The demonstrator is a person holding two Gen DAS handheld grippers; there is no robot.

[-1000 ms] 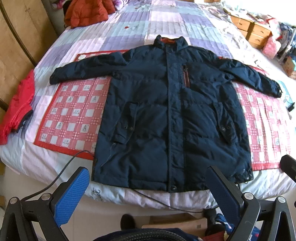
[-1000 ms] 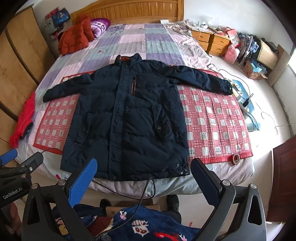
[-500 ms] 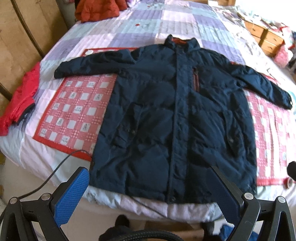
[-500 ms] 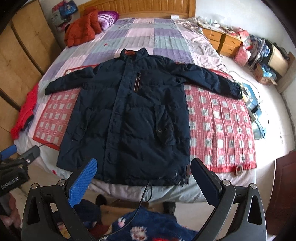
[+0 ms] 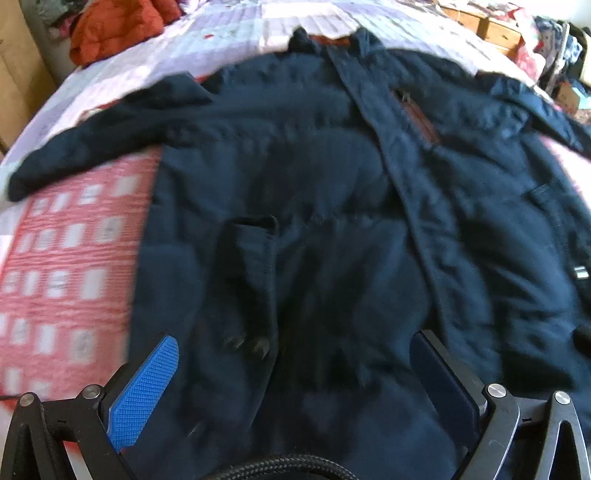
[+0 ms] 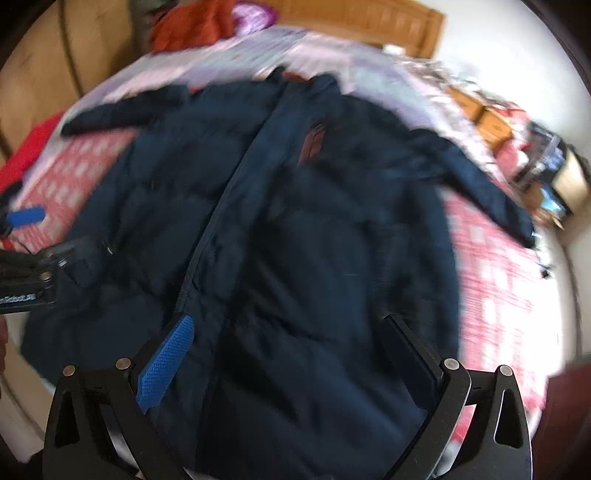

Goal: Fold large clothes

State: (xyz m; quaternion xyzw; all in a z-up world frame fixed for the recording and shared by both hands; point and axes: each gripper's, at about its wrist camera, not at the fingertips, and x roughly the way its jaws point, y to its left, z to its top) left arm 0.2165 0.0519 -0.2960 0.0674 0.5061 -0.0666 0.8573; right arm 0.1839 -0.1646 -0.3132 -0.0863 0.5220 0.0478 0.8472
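While both tongs, left gripper [image 5: 293, 373] and right gripper [image 6: 291, 354], hang open over the navy padded coat [image 5: 332, 221], pinch hem corners near the bed's [image 5: 229, 40] front edge.

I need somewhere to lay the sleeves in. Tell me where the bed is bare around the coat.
Free: the red checked mat beside the navy coat, below its outstretched sleeve, and the same mat on the coat's other side. The quilt above the collar is bare up to the orange jacket. Crowded: the coat's middle, under both open grippers.
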